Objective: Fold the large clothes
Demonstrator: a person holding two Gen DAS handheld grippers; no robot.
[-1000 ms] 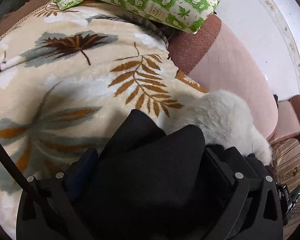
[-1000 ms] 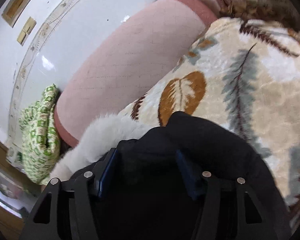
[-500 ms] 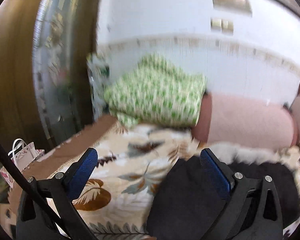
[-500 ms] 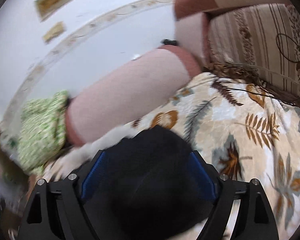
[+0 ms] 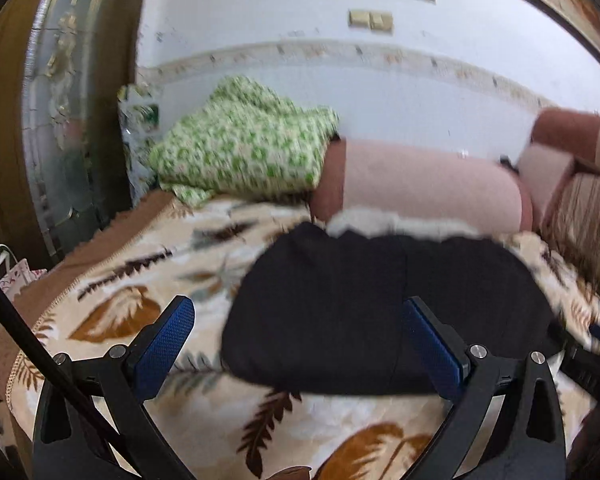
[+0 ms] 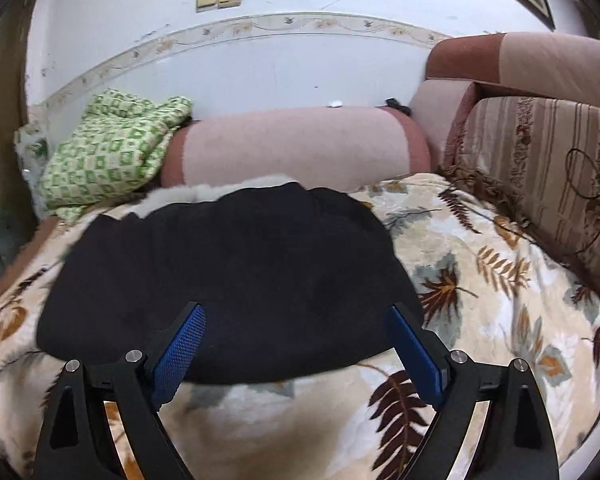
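A black garment point(image 5: 380, 300) with a white fur trim point(image 5: 400, 226) lies folded in a compact bundle on a leaf-patterned blanket point(image 5: 132, 312). It also shows in the right wrist view point(image 6: 228, 280), fur trim point(image 6: 220, 192) at its far edge. My left gripper point(image 5: 300, 344) is open and empty, held back from the bundle's near left edge. My right gripper point(image 6: 296, 344) is open and empty, just in front of the bundle's near edge. Neither touches the cloth.
A pink bolster point(image 6: 296, 144) lies behind the garment against the white wall. A green patterned pillow point(image 6: 108, 152) sits at the back left. A striped cushion point(image 6: 540, 160) stands on the right. A wooden door frame point(image 5: 4, 120) and a bag point(image 5: 8, 276) are at far left.
Both grippers let go of the black garment, opened, and pulled back and up. The garment now lies folded on the blanket.
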